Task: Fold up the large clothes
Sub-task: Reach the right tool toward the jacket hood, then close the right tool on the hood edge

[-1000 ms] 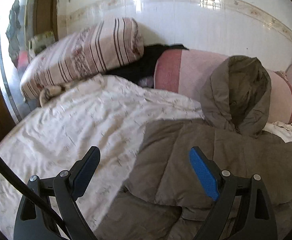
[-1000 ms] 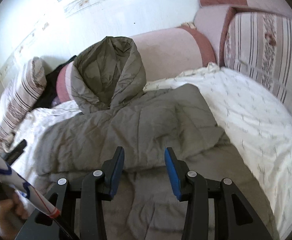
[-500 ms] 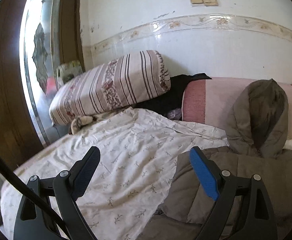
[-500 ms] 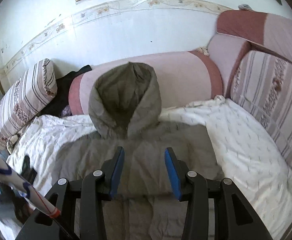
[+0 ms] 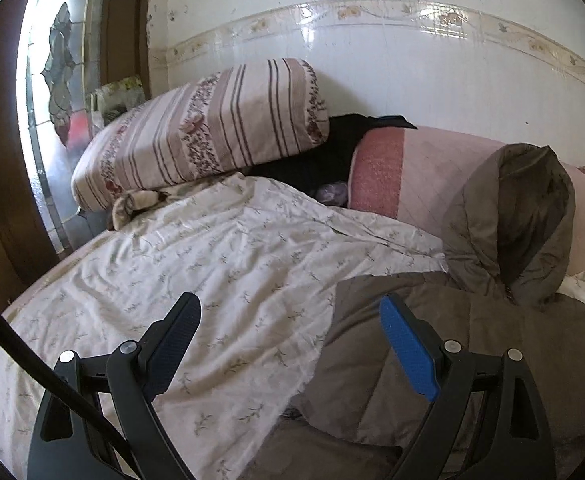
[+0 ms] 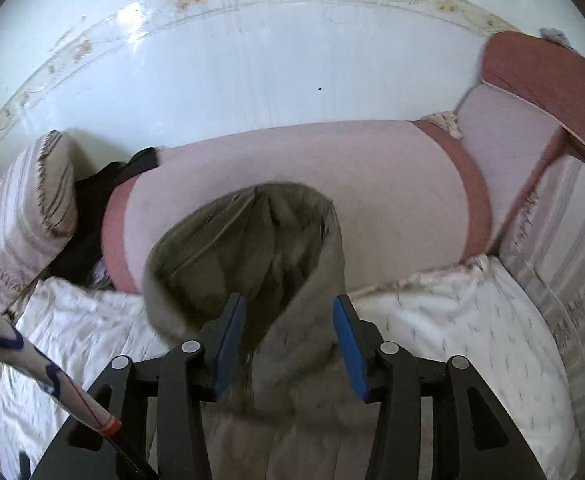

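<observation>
Whereas a second ago the right gripper (image 6: 288, 340) looked down on the flat body of the olive-grey quilted hooded jacket (image 5: 472, 340), it has now swung up and forward, so that the jacket's upright hood (image 6: 252, 248) fills the centre of its view. Its blue-padded jaws have just been opening. The lower front edge of the hood lies between them, but the picture is blurred and the pads do not appear to press on the cloth; nothing is held.

Left gripper (image 5: 292, 344): jaws released and wide apart, empty, hovering above the border where the jacket's shoulder meets the white sprigged bedsheet (image 5: 212, 272). Its view has lifted slightly over the second, taking in more of the wall and the striped floral pillow (image 5: 204, 128).

Position of garment: spread on the sheet, sleeves already turned in over the body, hood propped against the pink and rose bolster cushion (image 5: 412, 172).

Assessment: the side folds appear done, and the hood is the next part to be dealt with, presumably laid down onto the body. Neither tool has yet taken hold.
</observation>
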The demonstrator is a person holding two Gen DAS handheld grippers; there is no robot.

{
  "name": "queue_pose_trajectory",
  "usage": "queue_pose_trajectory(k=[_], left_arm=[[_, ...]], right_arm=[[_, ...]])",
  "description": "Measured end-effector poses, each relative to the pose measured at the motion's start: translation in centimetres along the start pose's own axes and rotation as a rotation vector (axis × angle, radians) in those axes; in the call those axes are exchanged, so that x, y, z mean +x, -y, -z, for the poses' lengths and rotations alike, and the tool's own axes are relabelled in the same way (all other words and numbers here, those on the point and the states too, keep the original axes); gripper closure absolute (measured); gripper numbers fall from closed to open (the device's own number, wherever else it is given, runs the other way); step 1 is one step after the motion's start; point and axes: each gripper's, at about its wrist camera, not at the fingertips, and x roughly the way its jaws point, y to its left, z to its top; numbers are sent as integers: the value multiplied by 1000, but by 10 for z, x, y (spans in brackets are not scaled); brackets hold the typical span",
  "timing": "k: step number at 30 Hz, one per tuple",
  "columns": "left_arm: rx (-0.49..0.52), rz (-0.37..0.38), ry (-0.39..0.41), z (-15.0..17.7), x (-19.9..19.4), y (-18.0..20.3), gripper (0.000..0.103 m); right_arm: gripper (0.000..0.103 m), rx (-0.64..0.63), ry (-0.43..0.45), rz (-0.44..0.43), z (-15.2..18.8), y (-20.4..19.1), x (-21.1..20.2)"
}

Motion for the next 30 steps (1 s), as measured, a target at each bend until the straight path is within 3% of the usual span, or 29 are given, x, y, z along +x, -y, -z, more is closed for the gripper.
queue_pose_trajectory(k=[6,13,15,16,17,22,26,30], left_arm=[[41,12,20,1,3,13,12],[45,67,-27,5,17,21,12],[55,59,-32,7,20,24,13],[58,61,-41,9,22,25,13],[57,67,-50,10,24,26,13],[39,81,-67,10,27,25,13],[14,103,-67,6,22,18,13],[-24,138,-80,2,19,11,13]], right_arm=[[52,64,-26,45,-32,24,67],[53,93,-35,100,-44,39,129],[67,115,-34,104,-42,44,143],[89,114,-48,103,-41,45,148],[95,110,-65,104,-39,46,152],[97,123,1,54,-23,51,118],[98,95,53,4,-3,51,61],[98,61,116,-79,42,54,-14]])
